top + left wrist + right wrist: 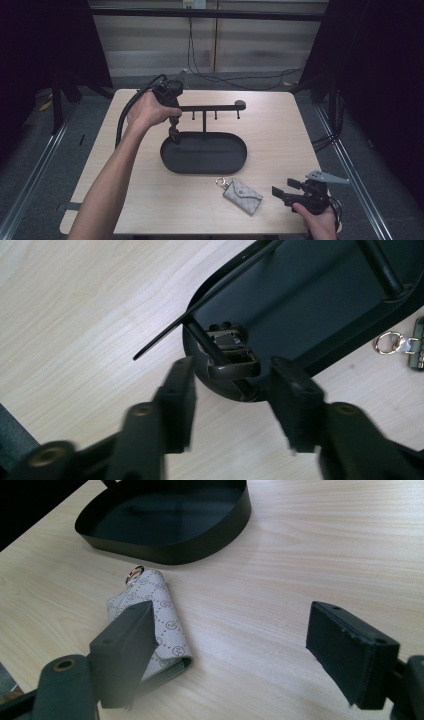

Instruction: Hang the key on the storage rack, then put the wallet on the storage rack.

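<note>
Jaws of the left gripper [232, 407] stand apart, with nothing pressed between the pads; a small dark clip-like item [232, 357] lies just beyond them at the near end of the tray, hung against a thin black rod, and it is not gripped. Jaws of the right gripper [240, 655] stand wide apart over bare wood, clamped on nothing. By size, the scene reads as follows. A light wooden surface [280, 140] carries everything. At its middle stands a black oval tray [240, 165] with a low wall; a thin post rises from it and bears a horizontal bar with short hooks [215, 108] along its underside. In the high view the left gripper [174, 136] points down at the left end of the tray, held by the left hand [147, 111], whose forearm reaches in from the bottom edge, and a black cable arcs away from the gripper toward the left. The right gripper [281, 192] rests low at the near right corner of the surface in the right hand [320, 220], a grey three-cornered plate on top, its jaws aimed left toward a key pouch. That grey patterned key pouch [242, 196] lies flat on the surface just in front of the tray and apart from it, flap closed, with a small metal ring [222, 181] at its upper left corner. In the right gripper view the pouch [155, 617] lies partly behind the left jaw, and whether it touches that jaw cannot be told.
</note>
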Demonstrator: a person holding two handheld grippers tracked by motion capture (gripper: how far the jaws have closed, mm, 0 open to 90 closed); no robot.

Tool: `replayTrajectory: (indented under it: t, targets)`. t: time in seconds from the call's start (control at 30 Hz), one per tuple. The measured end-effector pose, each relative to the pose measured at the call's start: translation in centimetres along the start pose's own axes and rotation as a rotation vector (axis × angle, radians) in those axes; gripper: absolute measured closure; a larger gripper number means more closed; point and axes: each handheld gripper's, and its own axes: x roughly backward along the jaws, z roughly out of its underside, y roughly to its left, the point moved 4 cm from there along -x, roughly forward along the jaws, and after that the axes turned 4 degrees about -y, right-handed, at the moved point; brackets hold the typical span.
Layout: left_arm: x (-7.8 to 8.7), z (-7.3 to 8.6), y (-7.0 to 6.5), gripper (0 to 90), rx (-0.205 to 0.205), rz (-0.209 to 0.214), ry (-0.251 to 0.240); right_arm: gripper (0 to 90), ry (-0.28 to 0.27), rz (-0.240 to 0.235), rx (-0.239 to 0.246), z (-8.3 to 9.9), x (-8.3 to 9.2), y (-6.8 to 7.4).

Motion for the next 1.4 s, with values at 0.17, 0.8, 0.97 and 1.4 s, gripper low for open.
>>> replayTrajectory:
  t: [0.17, 0.8, 0.97, 1.4]
  targets:
    - [0.1, 0.2, 0.4, 42.2, 0.003, 0.034, -0.012, 19.7, 0.002, 0.003, -0.004, 0.0, 0.0, 0.0]
    - [1.6, 3.2, 1.7, 19.7, 0.009, 0.133, -0.215, 19.6, 0.002, 0.002, -0.003, 0.0, 0.0, 0.0]
    - [1.4, 5.0, 1.3, 17.3, -0.057, 0.183, -0.259, 19.7, 0.004, 0.005, -0.005, 0.0, -0.1, 0.0]
    - [-0.2, 8.0, 0.1, 19.3, -0.085, 0.205, -0.324, 19.7, 0.012, 0.013, 0.002, 0.0, -0.3, 0.1]
